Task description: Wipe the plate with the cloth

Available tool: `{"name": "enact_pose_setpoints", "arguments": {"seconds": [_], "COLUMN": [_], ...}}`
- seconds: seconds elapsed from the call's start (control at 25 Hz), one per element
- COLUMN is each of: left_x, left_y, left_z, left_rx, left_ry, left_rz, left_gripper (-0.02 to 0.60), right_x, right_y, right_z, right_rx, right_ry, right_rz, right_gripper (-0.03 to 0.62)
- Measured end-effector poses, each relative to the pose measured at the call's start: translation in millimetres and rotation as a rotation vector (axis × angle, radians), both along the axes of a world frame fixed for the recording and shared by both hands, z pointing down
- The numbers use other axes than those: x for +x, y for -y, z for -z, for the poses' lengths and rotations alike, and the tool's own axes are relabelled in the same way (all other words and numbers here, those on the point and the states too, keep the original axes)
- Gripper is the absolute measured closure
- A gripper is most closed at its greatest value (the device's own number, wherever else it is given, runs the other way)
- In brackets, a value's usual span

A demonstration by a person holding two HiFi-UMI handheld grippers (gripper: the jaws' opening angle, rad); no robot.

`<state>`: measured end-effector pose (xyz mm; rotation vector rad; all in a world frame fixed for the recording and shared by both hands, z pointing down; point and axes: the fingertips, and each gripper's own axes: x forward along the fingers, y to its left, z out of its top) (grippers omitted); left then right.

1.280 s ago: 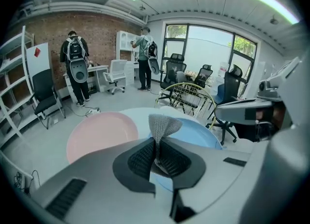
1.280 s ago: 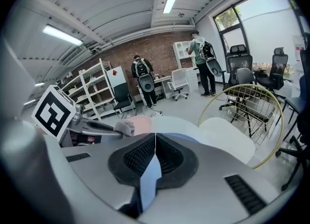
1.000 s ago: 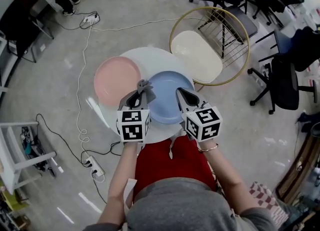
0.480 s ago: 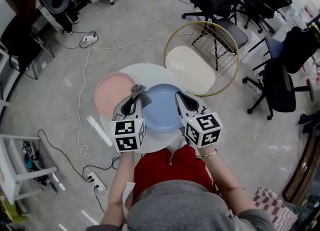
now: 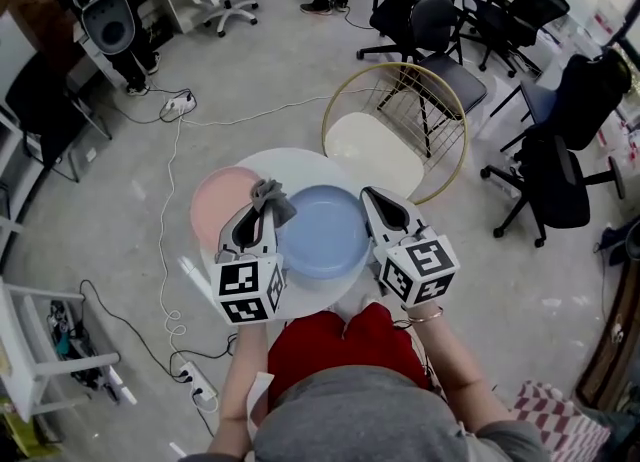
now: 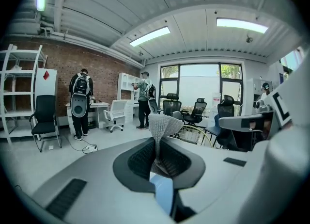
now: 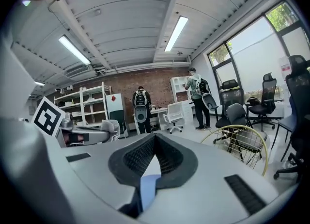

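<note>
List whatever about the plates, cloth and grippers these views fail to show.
- Pink plate: its right side hidden behind the left gripper in the head view.
- Cloth against blue plate: contact unreadable; the head view looks straight down, and the left gripper view shows only the pinched bunch.
- Blue plate on or off the white table: top-down, no gap visible.
- Blue plate's right rim: covered by the right gripper.
- Smudges on it: too small.

Bright even light, sharp, fisheye-warped edges.
</note>
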<state>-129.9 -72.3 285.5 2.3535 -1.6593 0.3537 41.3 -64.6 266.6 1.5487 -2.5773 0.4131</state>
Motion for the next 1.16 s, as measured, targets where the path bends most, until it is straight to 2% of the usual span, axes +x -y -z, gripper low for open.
{"name": "enact_pose_setpoints", "arguments": {"seconds": [0.4,0.96,1.16], "left_x": [5,1,6], "left_y": [-17,-32,-38], "left_z": [17,26,29], "left_rx": [0.052,0.090,0.091], "left_ry": [-0.017,-0.002,-0.065], "left_rz": [-0.012,0.009,0.031], "left_gripper": [0.547,0.547,0.546], "right_x": [7,8,17], "right_y": [-14,-21,-23], "right_z": [13,18,27], "right_rx": [0.073,0.098,0.121], "right_ry": [0.005,0.023,0.038], "right_rz": [-0.019,-0.007,-0.002], "right_gripper": [0.566,0.566,0.566]}}
